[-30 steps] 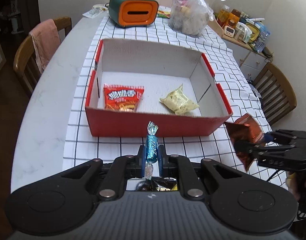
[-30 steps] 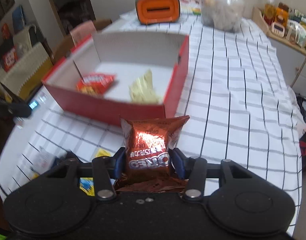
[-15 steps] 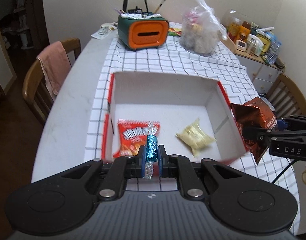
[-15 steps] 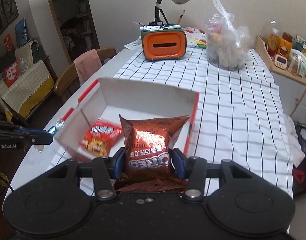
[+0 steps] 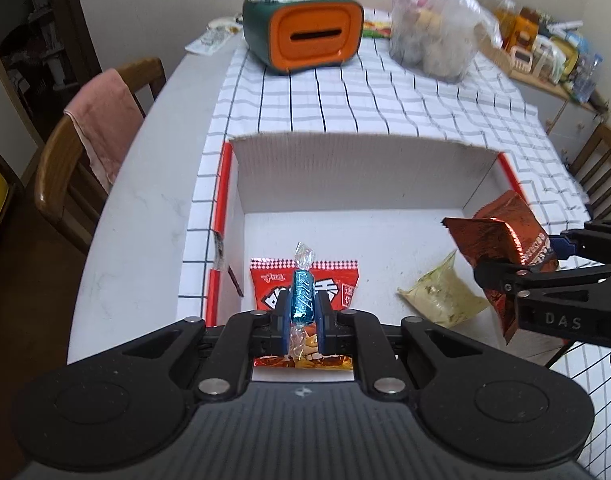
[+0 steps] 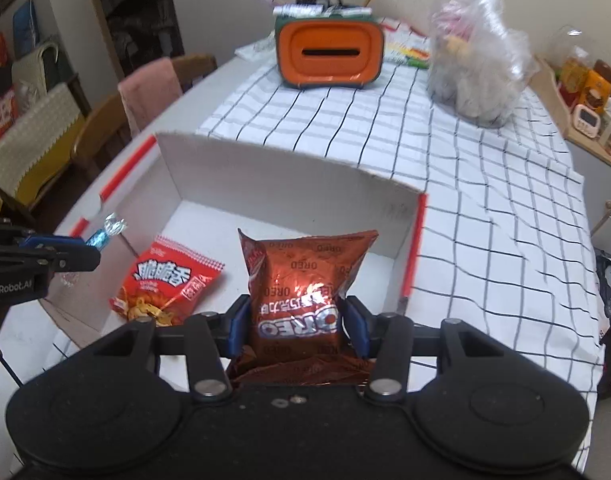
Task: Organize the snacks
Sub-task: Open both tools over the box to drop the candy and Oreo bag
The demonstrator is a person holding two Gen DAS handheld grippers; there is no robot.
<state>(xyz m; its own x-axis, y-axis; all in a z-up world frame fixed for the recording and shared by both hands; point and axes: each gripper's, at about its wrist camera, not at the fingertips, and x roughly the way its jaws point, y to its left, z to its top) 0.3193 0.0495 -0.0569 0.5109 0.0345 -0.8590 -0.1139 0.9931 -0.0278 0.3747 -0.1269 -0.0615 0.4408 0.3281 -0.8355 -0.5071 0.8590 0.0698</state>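
Observation:
My left gripper (image 5: 301, 312) is shut on a blue wrapped candy (image 5: 302, 294), held upright over the near left part of the red box (image 5: 345, 176). My right gripper (image 6: 296, 322) is shut on a copper Oreo packet (image 6: 301, 284), which hangs over the box's right half; from the left wrist view this packet (image 5: 501, 240) shows at the right. On the box floor lie a red snack bag (image 6: 167, 282) and a pale yellow packet (image 5: 441, 296). The yellow packet is hidden behind the Oreo packet in the right wrist view.
Behind the box on the checked cloth (image 5: 385, 100) stand an orange and green tissue holder (image 5: 305, 36) and a clear plastic bag of goods (image 5: 437, 36). A chair with a pink towel (image 5: 101, 120) is at the left, another chair (image 5: 601, 172) at the right.
Both grippers have moved forward from in front of the box to above its inside, each still holding its snack. The right gripper came in from the right side.

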